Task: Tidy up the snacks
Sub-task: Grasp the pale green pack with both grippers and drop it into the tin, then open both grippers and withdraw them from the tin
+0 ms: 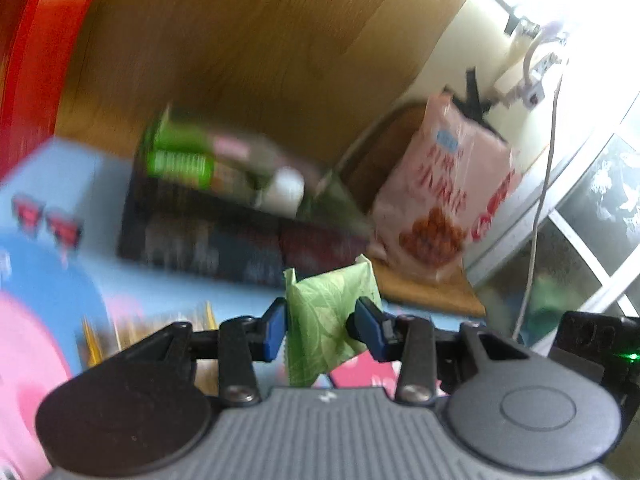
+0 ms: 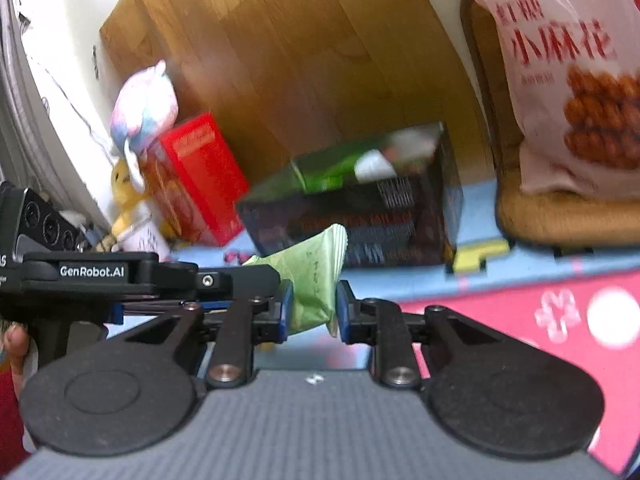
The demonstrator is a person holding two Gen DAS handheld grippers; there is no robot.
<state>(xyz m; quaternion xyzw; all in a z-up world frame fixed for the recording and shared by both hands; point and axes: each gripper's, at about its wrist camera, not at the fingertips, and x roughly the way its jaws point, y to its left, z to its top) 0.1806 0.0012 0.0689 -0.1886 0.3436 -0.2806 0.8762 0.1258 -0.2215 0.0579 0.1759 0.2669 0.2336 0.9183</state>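
My left gripper is shut on a small light-green snack packet and holds it above the blue and pink mat. My right gripper is shut on a light-green snack packet too; whether it is the same packet I cannot tell. The left gripper's body reaches in from the left in the right wrist view, next to that packet. Ahead lies a dark box with a green box on top; they also show in the right wrist view as the dark box and green box.
A pink bag of fried twists stands on a wooden seat; it also shows in the right wrist view. A red box and plush toys stand at the left by the wall. The floor is wood. A cable hangs at the right.
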